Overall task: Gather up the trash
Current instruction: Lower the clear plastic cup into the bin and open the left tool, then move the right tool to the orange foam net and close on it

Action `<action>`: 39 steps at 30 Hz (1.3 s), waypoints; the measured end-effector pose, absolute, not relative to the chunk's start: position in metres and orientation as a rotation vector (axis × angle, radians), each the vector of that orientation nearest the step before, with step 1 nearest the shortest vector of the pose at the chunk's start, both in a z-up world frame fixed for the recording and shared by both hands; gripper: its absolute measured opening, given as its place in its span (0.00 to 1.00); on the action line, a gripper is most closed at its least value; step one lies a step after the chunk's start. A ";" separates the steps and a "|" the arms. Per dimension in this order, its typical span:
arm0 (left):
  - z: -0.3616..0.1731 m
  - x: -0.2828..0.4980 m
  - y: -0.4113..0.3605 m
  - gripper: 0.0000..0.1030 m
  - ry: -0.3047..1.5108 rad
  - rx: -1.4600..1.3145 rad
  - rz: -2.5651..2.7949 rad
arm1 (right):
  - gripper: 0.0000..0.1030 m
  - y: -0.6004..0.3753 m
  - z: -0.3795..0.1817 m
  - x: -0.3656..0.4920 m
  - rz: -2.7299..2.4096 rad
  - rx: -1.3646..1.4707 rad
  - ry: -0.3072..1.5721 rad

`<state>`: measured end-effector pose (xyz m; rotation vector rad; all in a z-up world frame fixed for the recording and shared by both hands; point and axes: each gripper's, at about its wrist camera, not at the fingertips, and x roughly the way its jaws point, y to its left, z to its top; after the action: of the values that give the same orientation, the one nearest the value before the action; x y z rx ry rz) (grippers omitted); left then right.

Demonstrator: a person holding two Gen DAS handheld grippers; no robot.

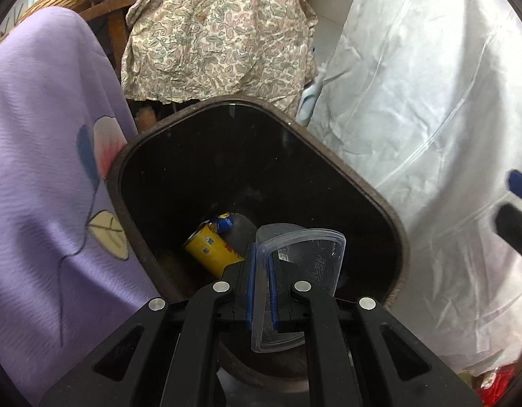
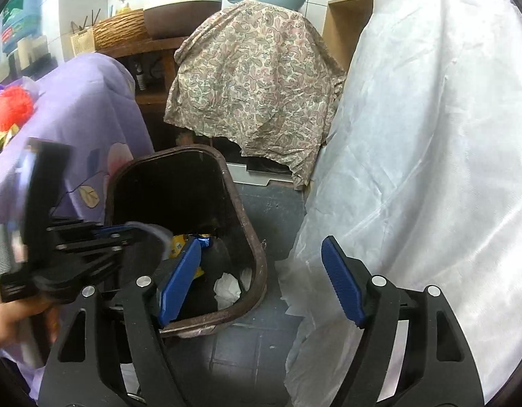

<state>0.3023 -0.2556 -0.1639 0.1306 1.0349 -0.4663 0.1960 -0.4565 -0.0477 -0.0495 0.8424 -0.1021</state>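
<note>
The left hand-held gripper (image 1: 261, 271), clamped on a clear plastic lid (image 1: 298, 271), hangs over the dark brown bin (image 1: 389, 217) holding a yellow can (image 1: 210, 247); the right hand-held gripper (image 2: 261, 278) stands apart, empty. The drop remains.

the floor (image 2: 257, 339) is dark grey tile. a brown trash bin (image 2: 252, 247) stands on it, between a purple-draped piece on its left and a white-draped one (image 2: 413, 169) on its right, whose white sheet trails down onto the tiles just beside the bin. behind the bin, a paisley cloth (image 2: 254, 81) hangs over something standing on the floor.
</note>
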 end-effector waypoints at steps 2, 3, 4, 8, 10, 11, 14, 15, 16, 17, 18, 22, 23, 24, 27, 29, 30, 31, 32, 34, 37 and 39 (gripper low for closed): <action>-0.168 0.306 -0.257 0.08 1.045 0.139 -0.460 | 0.72 -0.455 -0.046 0.189 -0.103 -0.051 0.841; -0.171 0.307 -0.257 0.07 1.051 0.141 -0.455 | 0.72 -0.455 -0.044 0.185 -0.112 -0.053 0.838; -0.174 0.309 -0.258 0.08 1.059 0.145 -0.451 | 0.72 -0.456 -0.043 0.181 -0.121 -0.053 0.834; -0.186 0.315 -0.264 0.08 1.092 0.177 -0.454 | 0.72 -0.460 -0.040 0.169 -0.116 0.012 0.830; -0.191 0.317 -0.266 0.08 1.109 0.191 -0.455 | 0.72 -0.462 -0.039 0.162 -0.101 0.052 0.824; -0.194 0.319 -0.268 0.08 1.119 0.194 -0.457 | 0.72 -0.462 -0.038 0.159 -0.102 0.063 0.818; -0.198 0.320 -0.270 0.07 1.139 0.207 -0.460 | 0.72 -0.463 -0.037 0.154 -0.108 0.077 0.810; -0.199 0.320 -0.271 0.08 1.143 0.215 -0.463 | 0.72 -0.463 -0.036 0.153 -0.108 0.081 0.810; -0.200 0.319 -0.273 0.08 1.144 0.228 -0.467 | 0.72 -0.462 -0.036 0.153 -0.108 0.084 0.811; -0.201 0.319 -0.273 0.09 1.146 0.238 -0.468 | 0.72 -0.463 -0.036 0.153 -0.107 0.087 0.809; -0.201 0.319 -0.275 0.16 1.149 0.245 -0.468 | 0.72 -0.461 -0.035 0.151 -0.107 0.091 0.803; -0.192 0.311 -0.272 0.68 1.097 0.226 -0.491 | 0.72 -0.458 -0.031 0.146 -0.095 0.107 0.788; -0.189 0.308 -0.272 0.69 1.088 0.222 -0.497 | 0.72 -0.459 -0.029 0.147 -0.094 0.109 0.785; -0.188 0.308 -0.274 0.69 1.093 0.219 -0.505 | 0.72 -0.459 -0.027 0.147 -0.091 0.114 0.779; -0.183 0.302 -0.274 0.73 1.095 0.203 -0.518 | 0.72 -0.458 -0.019 0.144 -0.083 0.128 0.760; -0.177 0.295 -0.273 0.76 1.083 0.202 -0.520 | 0.72 -0.458 -0.012 0.143 -0.081 0.126 0.741; -0.175 0.293 -0.273 0.77 1.080 0.206 -0.525 | 0.72 -0.457 -0.009 0.142 -0.084 0.119 0.734; -0.171 0.287 -0.272 0.77 1.072 0.213 -0.535 | 0.72 -0.456 -0.006 0.141 -0.090 0.108 0.725; -0.168 0.283 -0.271 0.77 1.066 0.218 -0.539 | 0.72 -0.455 -0.003 0.141 -0.094 0.101 0.717; -0.161 0.273 -0.266 0.78 1.061 0.221 -0.557 | 0.73 -0.453 0.004 0.139 -0.092 0.101 0.698; -0.149 0.254 -0.260 0.79 1.045 0.214 -0.610 | 0.73 -0.453 0.016 0.137 -0.088 0.104 0.674; -0.137 0.237 -0.256 0.80 1.018 0.228 -0.642 | 0.73 -0.454 0.024 0.136 -0.092 0.105 0.655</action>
<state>0.2371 -0.2558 -0.1368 0.2285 1.0178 -0.6421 0.1361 -0.4544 0.0242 0.1052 0.6551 -0.0921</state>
